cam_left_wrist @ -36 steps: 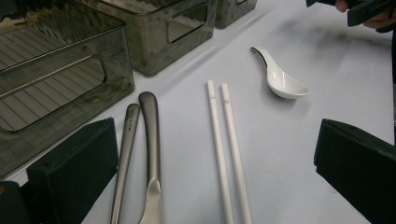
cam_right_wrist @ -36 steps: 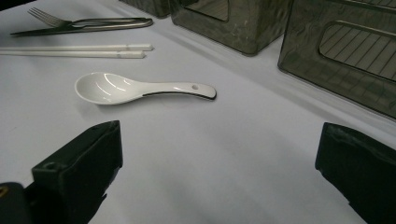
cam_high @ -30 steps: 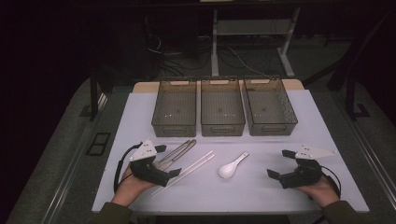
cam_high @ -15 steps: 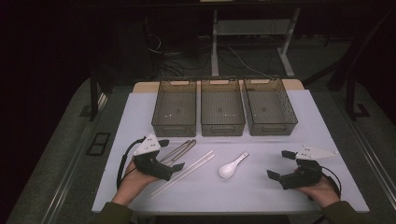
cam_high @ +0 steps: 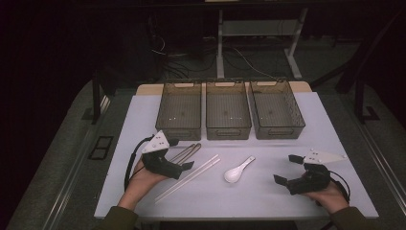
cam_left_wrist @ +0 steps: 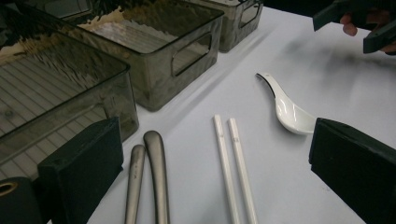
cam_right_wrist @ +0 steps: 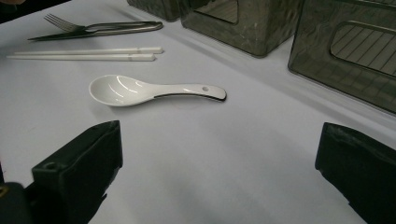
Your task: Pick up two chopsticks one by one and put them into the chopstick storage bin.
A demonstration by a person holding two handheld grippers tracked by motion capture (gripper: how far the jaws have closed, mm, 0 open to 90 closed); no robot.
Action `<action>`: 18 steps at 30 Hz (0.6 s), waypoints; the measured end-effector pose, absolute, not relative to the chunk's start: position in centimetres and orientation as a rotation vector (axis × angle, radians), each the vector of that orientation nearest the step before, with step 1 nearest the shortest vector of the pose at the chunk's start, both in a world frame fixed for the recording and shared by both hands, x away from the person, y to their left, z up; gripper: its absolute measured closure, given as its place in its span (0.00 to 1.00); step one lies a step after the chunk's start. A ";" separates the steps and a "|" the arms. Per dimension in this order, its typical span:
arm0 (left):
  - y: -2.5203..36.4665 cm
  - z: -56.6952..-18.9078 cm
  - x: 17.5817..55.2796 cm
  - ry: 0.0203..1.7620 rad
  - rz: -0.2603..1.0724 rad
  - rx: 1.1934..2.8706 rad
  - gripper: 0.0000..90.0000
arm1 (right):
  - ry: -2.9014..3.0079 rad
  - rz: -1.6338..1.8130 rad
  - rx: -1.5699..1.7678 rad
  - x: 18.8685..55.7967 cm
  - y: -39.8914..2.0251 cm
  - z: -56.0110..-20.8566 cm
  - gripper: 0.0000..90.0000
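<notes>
White plastic or melamine, by the look of it: one pair of chopsticks (cam_left_wrist: 235, 168), lying side by side and touching on the pale surface (cam_high: 258, 191), just right of two metal utensil handles (cam_left_wrist: 148, 179) and left of the ceramic soup spoon (cam_high: 238, 170).

Position: the left gripper (cam_high: 184, 168) hovers directly over the near ends of the chopsticks and the metal handles; its jaws stand wide apart, holding nothing, with the chopsticks between them in the left gripper view. The right gripper (cam_high: 286, 168) rests well apart at the far right of the surface, jaws likewise spread and empty, facing the soup spoon (cam_right_wrist: 149, 92).

Handling, judged: light, stiff, smooth and probably slippery; thin sticks that sit flat on the surface leave little for the jaws to get under. The pair may roll apart or scissor if pinched off-centre. Not fragile, though a hard squeeze could make one stick shoot out.

Where to take hold, judged: across both sticks together, near the middle or slightly toward the thicker square ends, jaws set crosswise to their length.

Also present: fork and knife (cam_right_wrist: 93, 29) seen from the right gripper view; three smoked translucent bins (cam_high: 228, 110) in a row at the far side, apparently empty.
</notes>
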State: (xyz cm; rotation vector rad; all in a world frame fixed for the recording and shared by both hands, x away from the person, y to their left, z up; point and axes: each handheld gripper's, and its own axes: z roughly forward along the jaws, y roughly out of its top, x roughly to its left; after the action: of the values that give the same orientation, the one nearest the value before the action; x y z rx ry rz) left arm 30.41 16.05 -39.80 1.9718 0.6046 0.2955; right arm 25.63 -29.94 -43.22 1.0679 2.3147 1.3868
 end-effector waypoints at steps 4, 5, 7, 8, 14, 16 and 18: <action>15.7 -39.7 30.9 0.608 0.290 1.966 0.05 | 2.313 1.385 1.069 25.6 -30.0 -43.2 0.01; 15.5 -39.7 31.0 0.612 0.287 1.964 0.05 | 2.313 1.385 1.069 25.6 -30.0 -43.2 0.01; 15.2 -39.8 31.2 0.608 0.284 1.968 0.07 | 2.309 1.386 1.073 25.6 -30.0 -43.2 0.01; 15.0 -39.8 31.4 0.604 0.284 1.979 0.08 | 2.309 1.385 1.074 25.6 -30.0 -43.2 0.01; 14.4 -39.9 31.9 0.610 0.274 1.983 0.15 | 2.311 1.382 1.070 25.6 -29.9 -43.2 0.01; 14.2 -40.0 32.1 0.610 0.269 1.983 0.16 | 2.311 1.382 1.068 25.6 -29.9 -43.2 0.01; 13.9 -40.1 32.2 0.607 0.264 1.982 0.17 | 2.310 1.383 1.068 25.6 -29.9 -43.3 0.01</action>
State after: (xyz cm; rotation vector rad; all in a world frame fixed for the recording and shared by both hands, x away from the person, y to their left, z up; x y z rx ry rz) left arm 32.19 13.94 -40.08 1.9819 0.6071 0.2640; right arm 25.60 -29.92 -43.25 1.0684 2.3096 1.3828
